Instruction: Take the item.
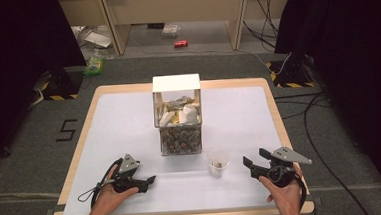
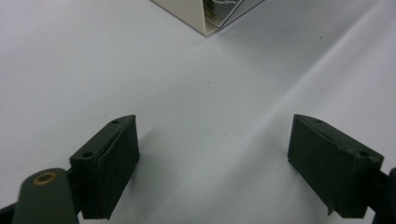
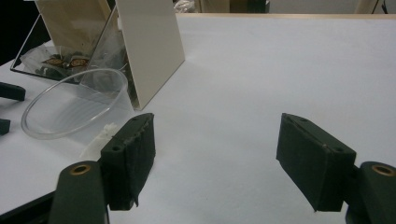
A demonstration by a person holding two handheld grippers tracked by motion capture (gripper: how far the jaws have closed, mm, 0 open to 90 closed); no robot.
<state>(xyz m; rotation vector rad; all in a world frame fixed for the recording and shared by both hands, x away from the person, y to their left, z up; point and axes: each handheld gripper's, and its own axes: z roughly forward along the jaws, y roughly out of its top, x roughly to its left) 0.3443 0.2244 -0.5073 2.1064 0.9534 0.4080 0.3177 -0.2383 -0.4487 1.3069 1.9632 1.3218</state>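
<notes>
A wooden-edged bench [image 1: 273,107] covered with a white sheet fills the middle of the high view. At its centre stands a tall clear-walled box with a white top and white frame [image 1: 178,113], its upper part holding white and pale packets and its lower part a heap of small dark wrapped items. Just to the lower right of the box stands a small clear plastic cup [image 1: 218,163] with something small and pale at its bottom.

At the lower left of the high view a hand holds the left claw [image 1: 152,180], lying low on the white sheet and pointing toward the frame's right. In the left gripper view its two black jaws stand wide apart with bare white sheet between them, released, and a corner of the box [image 2: 205,18] sits at the top edge.

At the lower right of the high view the other hand holds the right claw [image 1: 247,160], pointing left toward the cup, near it but apart. In the right gripper view the jaws are spread wide, holding nothing; the cup [image 3: 74,107] lies at the left, just before the box's white side panel [image 3: 149,51].
</notes>
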